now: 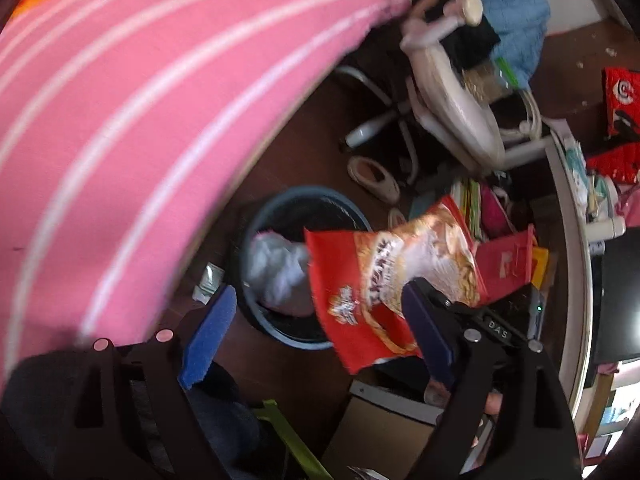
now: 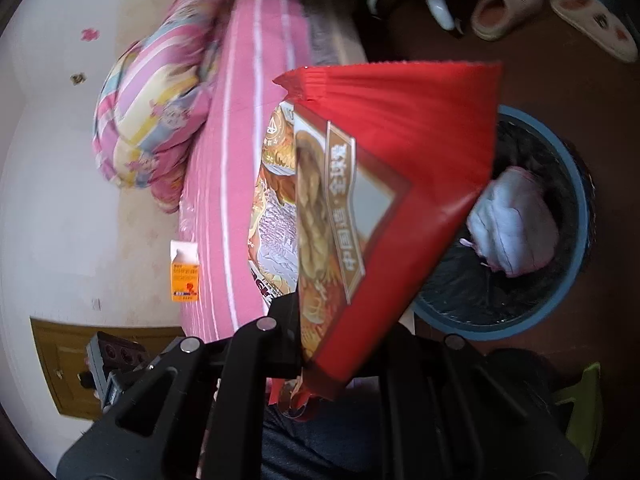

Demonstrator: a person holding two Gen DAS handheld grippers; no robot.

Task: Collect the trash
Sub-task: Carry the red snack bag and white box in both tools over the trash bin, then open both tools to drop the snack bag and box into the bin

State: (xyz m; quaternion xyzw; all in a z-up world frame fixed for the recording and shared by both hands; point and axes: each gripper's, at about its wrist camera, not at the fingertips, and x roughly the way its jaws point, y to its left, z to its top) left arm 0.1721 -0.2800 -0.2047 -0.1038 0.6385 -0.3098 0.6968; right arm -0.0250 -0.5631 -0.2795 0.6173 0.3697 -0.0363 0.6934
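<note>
Over the near rim of the blue bin [image 1: 256, 312] hangs a red noodle packet [image 1: 384, 280]. My left gripper [image 1: 320, 288] is open, its blue pads wide apart; the packet lies close against the right finger [image 1: 428, 332], and I cannot tell whether they touch. The bin has a black liner and crumpled white trash [image 1: 276, 272] inside. In the right wrist view my right gripper [image 2: 344, 320] is shut on the lower end of a red packet [image 2: 400, 160], which stands up and left of the bin [image 2: 576, 272]. Its right finger is hidden behind the packet.
Pink striped bedding [image 1: 140, 120] fills the left. Behind the bin stand a white chair [image 1: 460, 104] with clothes and slippers [image 2: 504, 12] on the dark floor. A desk edge [image 1: 572, 240] with red packets [image 1: 620, 96] runs along the right. An orange carton [image 2: 185, 276] sits beside the bed.
</note>
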